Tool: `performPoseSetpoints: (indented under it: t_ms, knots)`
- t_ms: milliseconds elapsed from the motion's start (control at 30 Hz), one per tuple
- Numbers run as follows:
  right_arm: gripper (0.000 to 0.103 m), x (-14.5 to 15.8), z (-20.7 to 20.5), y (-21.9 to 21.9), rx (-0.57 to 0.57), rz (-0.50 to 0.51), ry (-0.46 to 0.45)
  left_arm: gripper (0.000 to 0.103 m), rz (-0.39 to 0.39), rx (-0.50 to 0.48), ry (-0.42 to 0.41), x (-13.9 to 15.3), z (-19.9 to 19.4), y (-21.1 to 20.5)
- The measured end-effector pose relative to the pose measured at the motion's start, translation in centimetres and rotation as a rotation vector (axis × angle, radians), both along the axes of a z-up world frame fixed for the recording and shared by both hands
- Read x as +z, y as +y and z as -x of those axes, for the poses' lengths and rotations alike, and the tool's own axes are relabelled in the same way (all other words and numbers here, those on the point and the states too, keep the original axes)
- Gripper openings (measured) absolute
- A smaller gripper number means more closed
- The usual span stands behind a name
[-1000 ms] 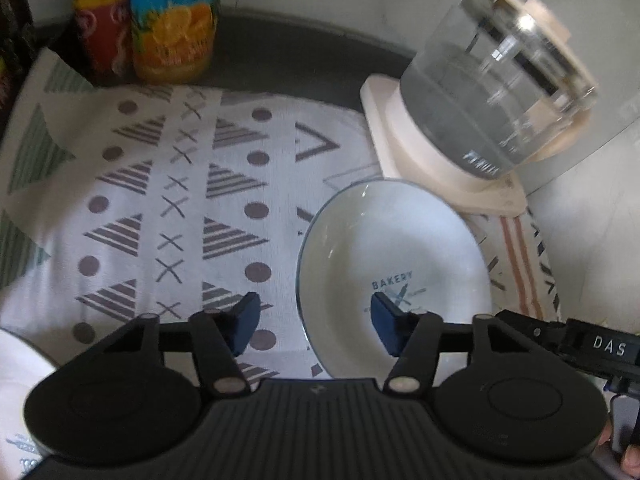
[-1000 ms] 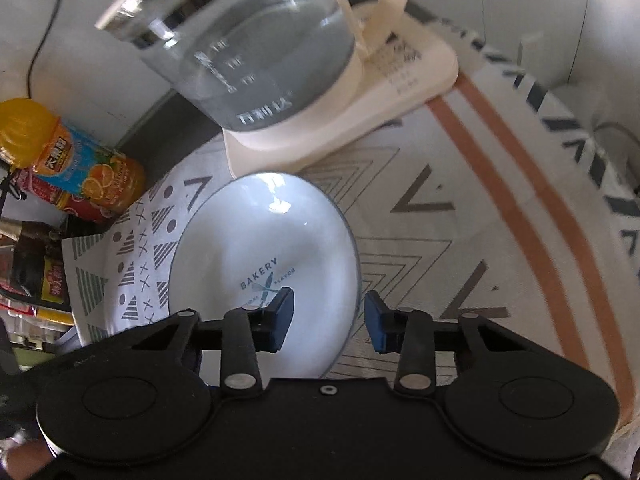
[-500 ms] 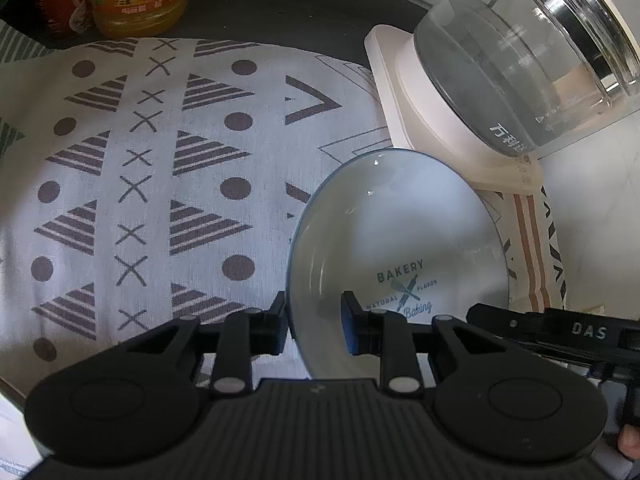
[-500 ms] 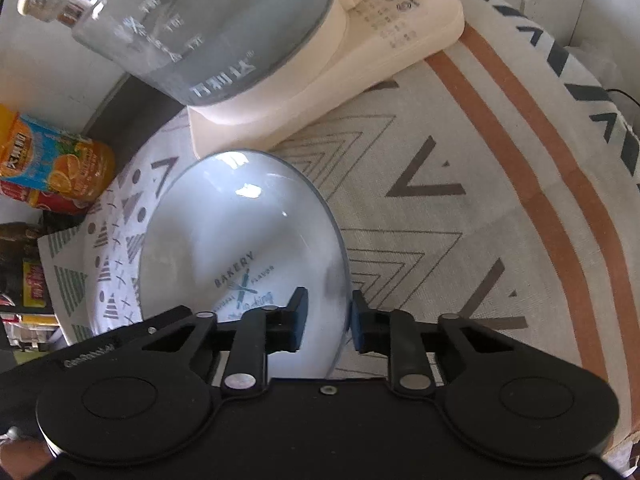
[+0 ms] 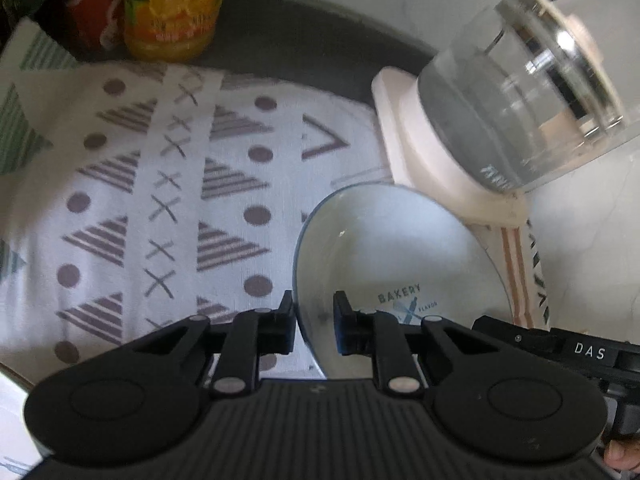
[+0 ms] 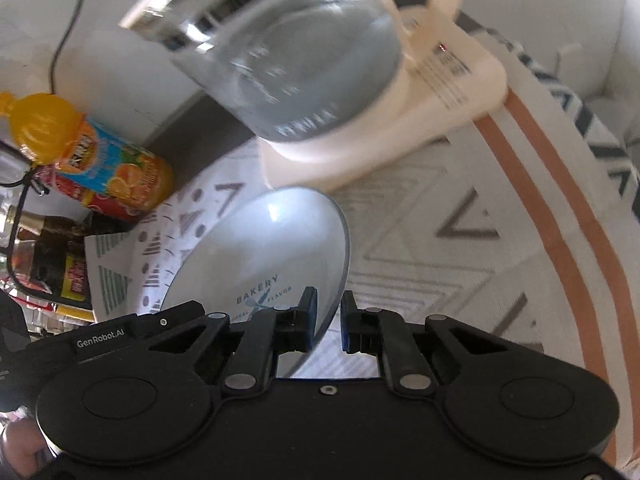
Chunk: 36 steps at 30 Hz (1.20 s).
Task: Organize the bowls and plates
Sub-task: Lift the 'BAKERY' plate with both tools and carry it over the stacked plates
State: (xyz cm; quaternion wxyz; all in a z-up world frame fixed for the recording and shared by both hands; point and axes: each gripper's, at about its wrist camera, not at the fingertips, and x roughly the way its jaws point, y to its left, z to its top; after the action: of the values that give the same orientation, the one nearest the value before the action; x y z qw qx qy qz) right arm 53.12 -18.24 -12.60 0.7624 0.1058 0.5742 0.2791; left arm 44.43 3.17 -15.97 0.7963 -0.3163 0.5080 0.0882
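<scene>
A white bowl printed BAKERY is held tilted above the patterned cloth. My left gripper is shut on its left rim. My right gripper is shut on its right rim, and the bowl shows in the right wrist view too. The edge of another white dish shows at the bottom left of the left wrist view.
A glass kettle on a cream base stands just behind the bowl, also in the right wrist view. An orange juice bottle and a red can stand at the back left. Patterned cloth covers the table.
Both grippers closed onto the bowl's opposite rims, and the bowl has been lifted and tilted off the cloth.
</scene>
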Motion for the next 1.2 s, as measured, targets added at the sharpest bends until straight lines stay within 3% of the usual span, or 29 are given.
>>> performPoseSetpoints:
  t_ms: [633,1200]
  knots:
    - [0.013,4.6,3.0,1.6,0.049,-0.077,-0.113,0.017,-0.030,0.097,-0.139,5.3,3.5,2.3]
    - [0.013,5.4,8.4,4.5,0.175,-0.103,-0.129,0.017,-0.071,0.213,-0.158,7.1,10.9,4.1]
